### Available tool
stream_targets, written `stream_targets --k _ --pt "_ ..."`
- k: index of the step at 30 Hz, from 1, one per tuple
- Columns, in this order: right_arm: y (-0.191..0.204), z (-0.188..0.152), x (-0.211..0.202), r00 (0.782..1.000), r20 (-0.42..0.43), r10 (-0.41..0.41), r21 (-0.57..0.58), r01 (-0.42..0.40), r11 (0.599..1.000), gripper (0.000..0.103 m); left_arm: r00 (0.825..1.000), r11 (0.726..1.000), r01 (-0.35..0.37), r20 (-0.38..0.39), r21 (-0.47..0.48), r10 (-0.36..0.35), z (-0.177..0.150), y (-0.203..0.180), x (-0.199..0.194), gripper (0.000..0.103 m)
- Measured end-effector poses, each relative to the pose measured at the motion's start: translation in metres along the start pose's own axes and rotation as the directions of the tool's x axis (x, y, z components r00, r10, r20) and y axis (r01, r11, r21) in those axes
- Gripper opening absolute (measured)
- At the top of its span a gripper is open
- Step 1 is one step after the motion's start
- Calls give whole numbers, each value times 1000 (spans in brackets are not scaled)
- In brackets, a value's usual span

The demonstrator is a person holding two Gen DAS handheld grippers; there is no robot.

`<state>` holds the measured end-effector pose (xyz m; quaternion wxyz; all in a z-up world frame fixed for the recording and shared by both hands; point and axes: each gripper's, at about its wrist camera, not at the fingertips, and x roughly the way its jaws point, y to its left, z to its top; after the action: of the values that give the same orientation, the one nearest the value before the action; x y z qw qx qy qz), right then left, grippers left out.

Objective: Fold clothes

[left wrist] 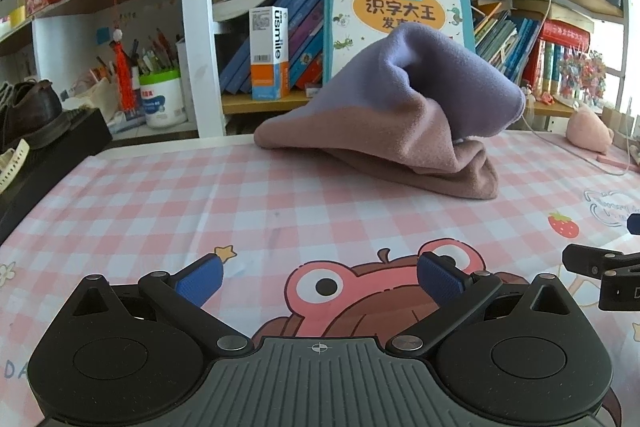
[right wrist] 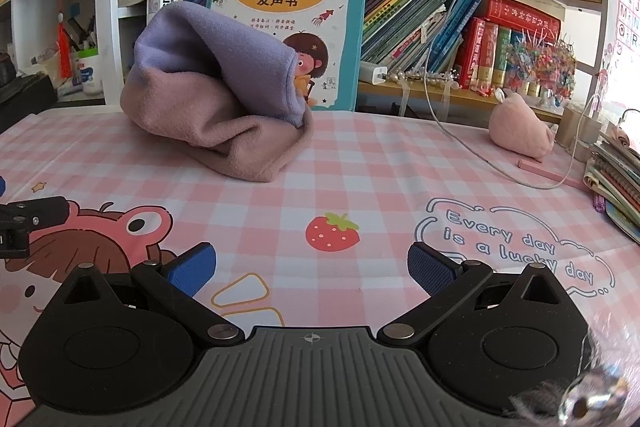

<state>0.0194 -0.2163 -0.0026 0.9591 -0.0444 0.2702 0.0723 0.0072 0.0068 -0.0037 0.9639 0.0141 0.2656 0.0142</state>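
Observation:
A crumpled garment [left wrist: 400, 115], lavender on top and dusty pink below, lies in a heap at the far side of the pink checked table cover [left wrist: 240, 203]. It also shows in the right wrist view [right wrist: 216, 107], far left of centre. My left gripper [left wrist: 320, 279] is open and empty, low over the table, well short of the garment. My right gripper [right wrist: 312, 267] is open and empty too, to the right of the left one. The right gripper's edge shows in the left wrist view [left wrist: 608, 275].
A large children's book [right wrist: 292, 11] leans on the bookshelf behind the garment. A pink plush toy [right wrist: 520, 127], a white cable [right wrist: 460, 131] and stacked notebooks [right wrist: 616, 179] sit at the right. A black box with shoes [left wrist: 44, 143] stands at the left edge.

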Motion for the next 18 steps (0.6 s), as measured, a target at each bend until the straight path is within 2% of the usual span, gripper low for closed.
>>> stream_targets --k 18 --pt "0 1 -1 1000 -4 -5 -5 5 1000 103 1000 1000 -10 4 21 10 -1 -4 1 103"
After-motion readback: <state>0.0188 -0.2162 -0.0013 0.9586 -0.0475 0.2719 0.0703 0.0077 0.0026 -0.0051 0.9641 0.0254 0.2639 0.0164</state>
